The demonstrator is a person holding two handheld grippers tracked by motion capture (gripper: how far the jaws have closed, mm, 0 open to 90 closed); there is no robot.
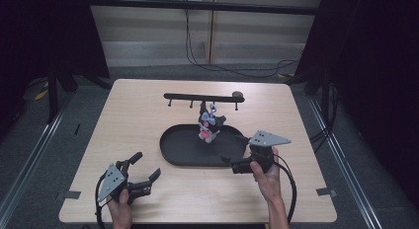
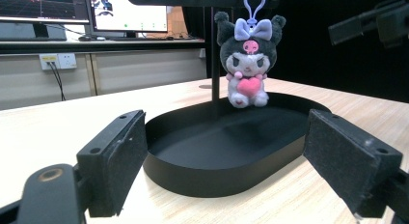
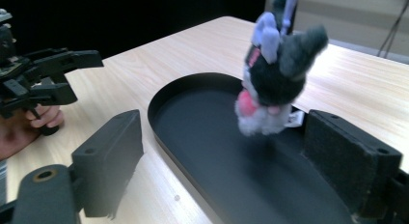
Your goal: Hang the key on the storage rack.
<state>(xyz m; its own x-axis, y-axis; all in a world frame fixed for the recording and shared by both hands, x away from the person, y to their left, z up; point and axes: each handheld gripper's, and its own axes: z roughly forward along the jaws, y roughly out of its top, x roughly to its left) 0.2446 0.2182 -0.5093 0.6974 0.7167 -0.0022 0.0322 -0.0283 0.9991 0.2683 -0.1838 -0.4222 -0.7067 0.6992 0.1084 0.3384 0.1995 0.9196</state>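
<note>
**Plush toy hangs over tray, both claws wide**

Gaping wide and empty, the right claw [image 1: 232, 165] sits at the black tray [image 1: 173, 152] rim. The plush toy [image 1: 209, 124] hangs from the rack [image 1: 197, 96] above it. The left claw [image 1: 146, 172], also wide, rests on the desk [image 1: 123, 115].

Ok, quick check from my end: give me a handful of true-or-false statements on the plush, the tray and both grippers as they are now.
1. The plush toy hangs by its loop from the black rack. True.
2. The right gripper is clamped on the plush toy. False: its jaws stand open, with nothing pressed between the pads.
3. The oval tray is black and lies under the plush toy. True.
4. The left gripper holds the tray's rim. False: it is open and rests apart from the tray, near the table's front edge.
5. The plush toy holds a pink heart. True.
</note>
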